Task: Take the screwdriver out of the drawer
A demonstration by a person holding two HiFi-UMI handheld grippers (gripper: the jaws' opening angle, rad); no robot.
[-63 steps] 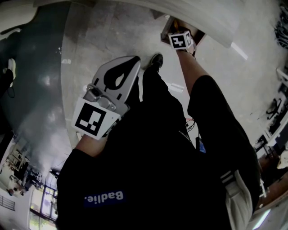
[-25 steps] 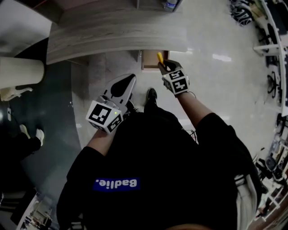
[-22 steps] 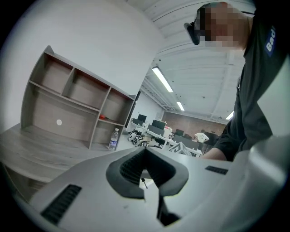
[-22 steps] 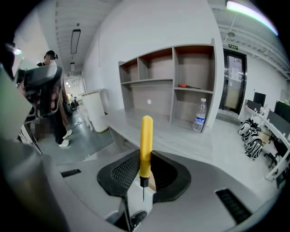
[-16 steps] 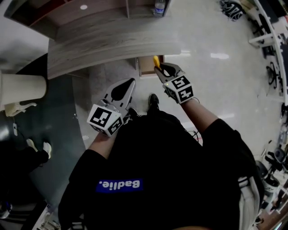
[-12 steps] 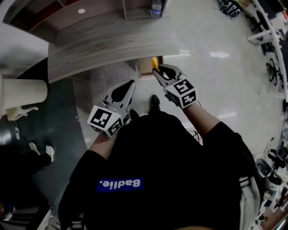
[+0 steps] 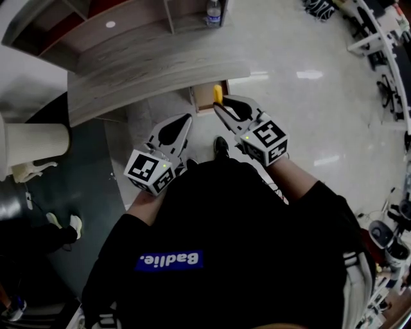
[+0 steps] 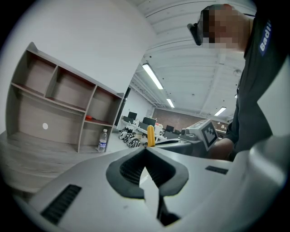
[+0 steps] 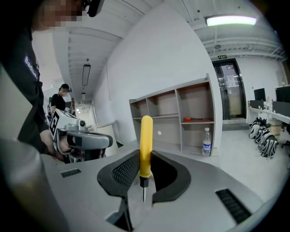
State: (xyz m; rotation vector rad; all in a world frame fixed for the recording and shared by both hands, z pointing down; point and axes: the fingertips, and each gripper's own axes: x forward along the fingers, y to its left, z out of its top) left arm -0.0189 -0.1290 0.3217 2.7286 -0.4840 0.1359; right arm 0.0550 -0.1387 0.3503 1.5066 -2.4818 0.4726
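The yellow-handled screwdriver (image 9: 146, 140) stands upright between the pads of my right gripper (image 9: 145, 155), which is shut on its handle; the thin blade points down behind the pads. In the head view my right gripper (image 7: 220, 109) holds the screwdriver (image 7: 218, 94) above the open wooden drawer (image 7: 204, 97) under the desk edge. My left gripper (image 7: 185, 122) hangs to the left of it, jaws shut and empty. From the left gripper view, the pad tips (image 8: 146, 150) meet, and the screwdriver (image 8: 150, 136) shows just beyond them.
A curved grey wooden desk top (image 7: 148, 71) lies ahead, with an open shelf unit (image 9: 181, 115) behind it holding a water bottle (image 7: 214, 11). My shoe (image 7: 221, 145) is on the pale floor below the drawer. Another person stands at the far left (image 9: 58, 106).
My right gripper has come up out of the drawer with the screwdriver and risen toward me. The left gripper rose slightly. The view has pulled back from the floor as I stood up.
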